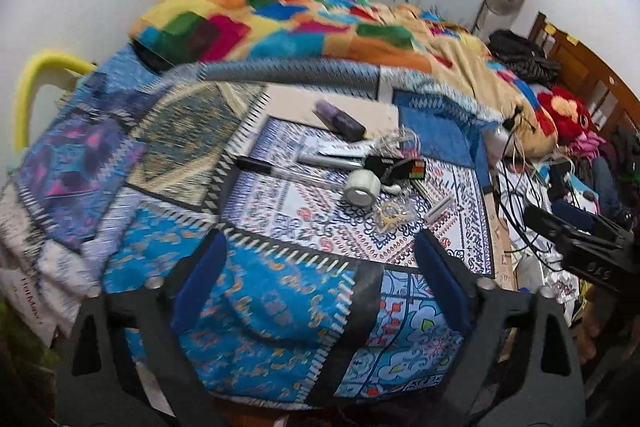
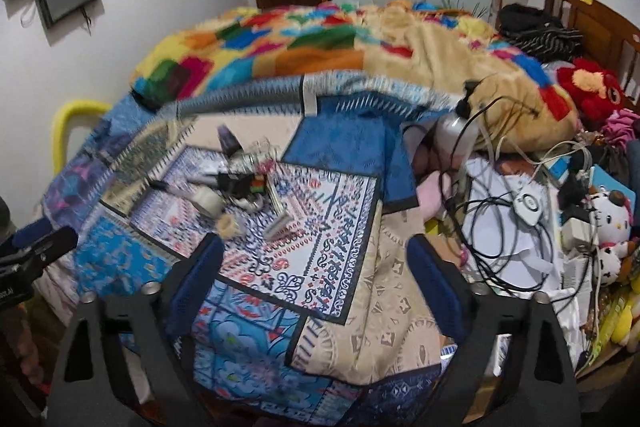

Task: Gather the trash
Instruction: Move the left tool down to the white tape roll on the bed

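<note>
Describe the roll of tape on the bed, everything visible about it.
The roll of tape is a short, wide ring of pale grey, slightly glossy tape with a hollow core. It lies tilted on the patterned bedspread, its open core facing the left wrist camera. It sits at the near edge of a small clutter pile; a clear tube appears to reach its left side. Neither gripper touches it.

I read only "HotMax" in red on a white bag (image 1: 30,291) at my left edge
</note>
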Motion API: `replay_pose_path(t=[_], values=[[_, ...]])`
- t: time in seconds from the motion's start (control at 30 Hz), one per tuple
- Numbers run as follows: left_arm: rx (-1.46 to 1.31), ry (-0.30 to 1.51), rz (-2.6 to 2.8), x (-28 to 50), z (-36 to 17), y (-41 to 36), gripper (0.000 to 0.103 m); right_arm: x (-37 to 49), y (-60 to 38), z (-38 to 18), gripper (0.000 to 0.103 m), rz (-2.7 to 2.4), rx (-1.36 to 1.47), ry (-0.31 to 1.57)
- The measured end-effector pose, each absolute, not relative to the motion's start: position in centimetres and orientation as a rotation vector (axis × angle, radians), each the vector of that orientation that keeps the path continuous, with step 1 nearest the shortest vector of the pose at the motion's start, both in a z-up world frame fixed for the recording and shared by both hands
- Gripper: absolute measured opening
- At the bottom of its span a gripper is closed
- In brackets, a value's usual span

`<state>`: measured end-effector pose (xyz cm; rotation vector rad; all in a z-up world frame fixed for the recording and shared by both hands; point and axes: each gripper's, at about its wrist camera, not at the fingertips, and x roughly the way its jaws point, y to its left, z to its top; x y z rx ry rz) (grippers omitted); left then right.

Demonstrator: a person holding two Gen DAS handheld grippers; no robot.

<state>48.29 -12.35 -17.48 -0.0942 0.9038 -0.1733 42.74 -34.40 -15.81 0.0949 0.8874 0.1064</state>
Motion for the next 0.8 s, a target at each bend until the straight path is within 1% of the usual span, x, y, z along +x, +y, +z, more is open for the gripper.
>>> replay_pose_path(t=[0.03, 0.07, 0.2, 0.3, 0.37, 0.47, 0.57, 0.6, 0.67, 0.77, 0.8], values=[[-0.098, 0.920, -0.188, 49.2, -18.3, -12.6, 0.086, 43.3, -34.2, -16.5, 0.079, 0.112, 0.089, 0.901], [-0.102, 0.927, -0.198, 49.7, -18.9, -12.8, 0.083, 43.8, -34.0, -17.2, 0.074, 0.119, 0.083, 0.913], [-0.094, 0.934, -0.232, 51.8, -20.6, -13.8, 0.080, 45.8, -33.3, -19.2, 0.061, 0.153, 0.089, 0.945], [-0.083, 0.931, -0.243, 53.1, -21.5, -14.3, 0.078, 47.2, -32.9, -20.6, 0.057, 0.189, 0.119, 0.969], [-0.087, 0.930, -0.264, 53.9, -22.1, -14.7, 0.074, 48.0, -32.5, -21.2, 0.053, 0.211, 0.138, 0.977], [-0.090, 0.926, -0.293, 55.1, -22.9, -15.4, 0.071, 48.9, -32.1, -22.0, 0.052, 0.237, 0.174, 0.985], [-0.091, 0.930, -0.319, 56.2, -23.8, -16.0, 0.067, 49.6, -31.8, -22.8, 0.048, 0.248, 0.188, 0.993], [-0.092, 0.935, -0.325, 56.5, -24.1, -16.2, 0.066, 49.9, -31.7, -23.1, 0.044, 0.247, 0.190, 0.998], [-0.092, 0.944, -0.339, 57.0, -24.7, -16.6, 0.060, 50.2, -31.6, -23.6, 0.034, 0.248, 0.204, 1.010], [-0.088, 0.950, -0.360, 57.5, -25.3, -17.0, 0.054, 50.5, -31.7, -24.0, 0.028, 0.246, 0.227, 1.014], [-0.088, 0.947, -0.363, 57.6, -25.4, -17.1, 0.051, 50.5, -31.7, -24.0, 0.024, 0.245, 0.227, 1.009]])
